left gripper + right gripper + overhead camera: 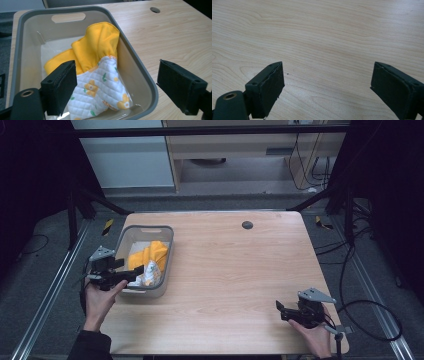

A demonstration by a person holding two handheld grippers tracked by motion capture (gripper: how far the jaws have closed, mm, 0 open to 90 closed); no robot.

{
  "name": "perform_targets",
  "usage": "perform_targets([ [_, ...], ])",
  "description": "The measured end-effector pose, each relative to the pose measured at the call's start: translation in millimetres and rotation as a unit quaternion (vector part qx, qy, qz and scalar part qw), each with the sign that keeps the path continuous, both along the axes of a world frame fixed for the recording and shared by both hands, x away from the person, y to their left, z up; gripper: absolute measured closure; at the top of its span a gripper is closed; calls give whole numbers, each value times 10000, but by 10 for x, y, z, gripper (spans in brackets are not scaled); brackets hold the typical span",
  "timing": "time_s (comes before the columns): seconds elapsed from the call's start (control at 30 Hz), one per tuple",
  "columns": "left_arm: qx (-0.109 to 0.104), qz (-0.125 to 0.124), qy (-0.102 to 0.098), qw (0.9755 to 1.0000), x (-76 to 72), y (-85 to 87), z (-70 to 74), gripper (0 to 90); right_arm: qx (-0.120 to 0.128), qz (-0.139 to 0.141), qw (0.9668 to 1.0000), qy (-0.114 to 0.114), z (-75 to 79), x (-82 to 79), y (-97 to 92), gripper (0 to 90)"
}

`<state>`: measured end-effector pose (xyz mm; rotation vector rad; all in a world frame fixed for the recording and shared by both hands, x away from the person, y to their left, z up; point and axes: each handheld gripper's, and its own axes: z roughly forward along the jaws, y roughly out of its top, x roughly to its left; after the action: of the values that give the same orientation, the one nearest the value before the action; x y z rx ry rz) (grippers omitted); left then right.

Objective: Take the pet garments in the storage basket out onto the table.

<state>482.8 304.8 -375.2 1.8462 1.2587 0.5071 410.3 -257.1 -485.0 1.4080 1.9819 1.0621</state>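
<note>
While the left gripper (134, 271) hovers with jaws spread wide over the near rim of the grey basket (169, 245), the yellow and flowered cloth (148, 261) lies inside it. To the right, the light wooden worktop (230, 265) is bare up to the right gripper (281, 310), also released, above dark floor.

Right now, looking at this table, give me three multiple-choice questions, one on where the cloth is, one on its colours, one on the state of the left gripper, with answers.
1. Where does the cloth lie?
A. in the grey bin
B. on the bare table
C. on the floor

2. What colours is the cloth?
A. all blue
B. yellow, with a white flowered part
C. red and black

3. How is the left gripper?
A. shut on the cloth
B. shut on the bin's rim
C. open, jaws apart over the bin's near end

Answers: 1 A, the bin's walls surround it; 2 B, the left gripper view shows both parts; 3 C, a wide gap between the jaws.
</note>
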Motion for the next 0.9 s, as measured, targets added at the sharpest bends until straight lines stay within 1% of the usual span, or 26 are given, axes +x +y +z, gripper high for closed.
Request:
perform_targets([
  [0.17,62,35,114,9999,94,0,-19,158,-3,15,10000,12,-3,0,6,119],
  [0.23,100,33,187,9998,142,-13,-32,159,-12,30,10000,19,-6,2,8,122],
  [0.5,195,11,290,9994,233,-51,-44,161,-2,37,10000,18,-7,4,7,121],
  [0.57,249,21,318,9992,265,-62,-52,162,-6,46,10000,22,-8,6,7,121],
  [0.63,242,20,351,9991,290,-71,-64,167,-1,54,10000,24,-8,7,7,121],
  [0.8,340,12,473,9983,347,-98,-111,169,-16,85,10000,39,-13,10,8,122],
  [0.9,316,9,544,9980,367,-97,-126,183,-43,100,9999,45,-21,11,16,122],
])
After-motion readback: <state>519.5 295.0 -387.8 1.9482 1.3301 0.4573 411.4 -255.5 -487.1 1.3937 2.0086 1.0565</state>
